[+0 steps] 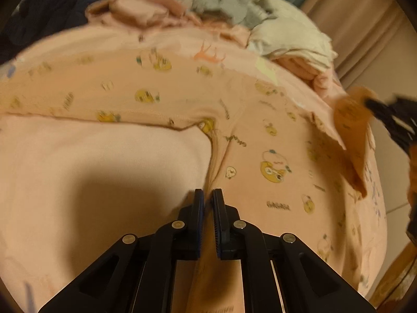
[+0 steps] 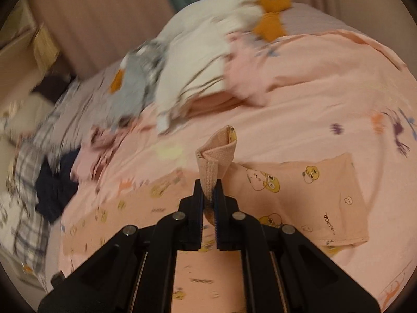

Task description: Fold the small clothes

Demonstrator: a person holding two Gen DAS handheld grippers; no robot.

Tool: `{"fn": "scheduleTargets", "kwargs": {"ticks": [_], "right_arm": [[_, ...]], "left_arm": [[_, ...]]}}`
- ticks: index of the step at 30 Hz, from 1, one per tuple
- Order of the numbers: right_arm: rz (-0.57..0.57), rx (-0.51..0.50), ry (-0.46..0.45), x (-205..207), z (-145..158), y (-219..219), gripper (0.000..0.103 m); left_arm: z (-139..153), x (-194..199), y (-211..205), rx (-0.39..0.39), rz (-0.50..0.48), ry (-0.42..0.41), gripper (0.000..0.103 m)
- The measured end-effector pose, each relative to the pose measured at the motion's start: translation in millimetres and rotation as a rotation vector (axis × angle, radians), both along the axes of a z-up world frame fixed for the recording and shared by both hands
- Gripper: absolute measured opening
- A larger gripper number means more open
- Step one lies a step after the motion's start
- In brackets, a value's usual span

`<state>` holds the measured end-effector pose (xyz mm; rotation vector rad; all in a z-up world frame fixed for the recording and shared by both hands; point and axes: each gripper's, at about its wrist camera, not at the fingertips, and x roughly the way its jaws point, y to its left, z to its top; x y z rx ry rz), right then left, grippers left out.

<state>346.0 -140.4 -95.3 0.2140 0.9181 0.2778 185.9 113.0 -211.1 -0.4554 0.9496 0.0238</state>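
Note:
A small pink garment (image 1: 182, 91) printed with yellow cartoon figures lies spread on the pink bed sheet (image 2: 312, 91). In the left wrist view my left gripper (image 1: 207, 195) is shut on a pinched ridge of this garment near its middle seam, low against the bed. My right gripper (image 2: 208, 186) is shut on a ribbed cuff (image 2: 216, 154) of the same garment (image 2: 312, 182), and that end hangs lifted above the sheet. The right gripper (image 1: 370, 103) also shows blurred at the right edge of the left wrist view, with the raised cloth trailing from it.
A heap of white and grey clothes (image 2: 198, 60) lies at the back of the bed, with an orange plush piece (image 2: 271, 13) beside it. Dark navy cloth (image 2: 54, 182) and a plaid cloth (image 2: 31, 172) lie to the left. Curtains (image 2: 91, 13) hang behind. Floor (image 1: 396, 190) shows past the bed's right edge.

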Motion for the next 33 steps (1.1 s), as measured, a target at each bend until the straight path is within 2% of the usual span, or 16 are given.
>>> {"fn": "scheduleTargets", "kwargs": {"ticks": [4,5,6,7,8,9,11,14,17,18,21,24,26,27,30,33], "right_arm": [[0.111,-0.074,0.011,-9,-14,66,0.008],[0.133,-0.104,0.025,-11,-19,79,0.012],[0.154,-0.137,0.043,-11,-25,89,0.017],[0.193,-0.171,0.073,-11,-33,98,0.024],[0.206,-0.175,0.082,-14,-35,99,0.037],[0.217,-0.166,0.088,-17,-35,97,0.047],[0.23,-0.162,0.088,-22,-31,92,0.052],[0.21,-0.182,0.037,-31,-12,69,0.054],[0.174,-0.218,-0.01,-43,5,33,0.071],[0.148,-0.253,-0.029,-46,7,20,0.073],[0.098,-0.326,-0.047,-58,2,-19,0.073],[0.07,-0.325,0.015,-67,-18,-59,0.073],[0.049,-0.3,0.047,-72,-31,-83,0.072],[0.035,-0.291,0.06,-76,-39,-96,0.072],[0.019,-0.299,0.088,-83,-56,-116,0.072],[0.001,-0.418,0.063,-85,-72,-125,0.073]], "left_arm": [[28,-15,17,0.001,0.034,-0.042,0.008],[34,-18,23,-0.023,0.039,-0.046,0.013],[39,-20,29,-0.053,0.047,-0.043,0.025],[43,-23,35,-0.076,0.056,-0.036,0.031],[45,-24,36,-0.078,0.058,-0.033,0.039],[48,-25,38,-0.07,0.05,-0.03,0.042],[52,-24,37,-0.075,0.047,-0.026,0.043],[53,-12,32,-0.192,-0.002,-0.02,0.044],[47,8,19,-0.304,-0.039,-0.008,0.044],[43,18,11,-0.332,-0.043,0.008,0.044],[30,43,-18,-0.386,-0.097,0.028,0.044],[6,74,-41,-0.444,-0.131,0.093,0.044],[-12,89,-49,-0.444,-0.078,0.155,0.044],[-20,93,-51,-0.43,-0.027,0.15,0.044],[-27,99,-52,-0.436,0.051,0.081,0.044],[-28,107,-49,-0.463,0.122,0.036,0.044]]}}
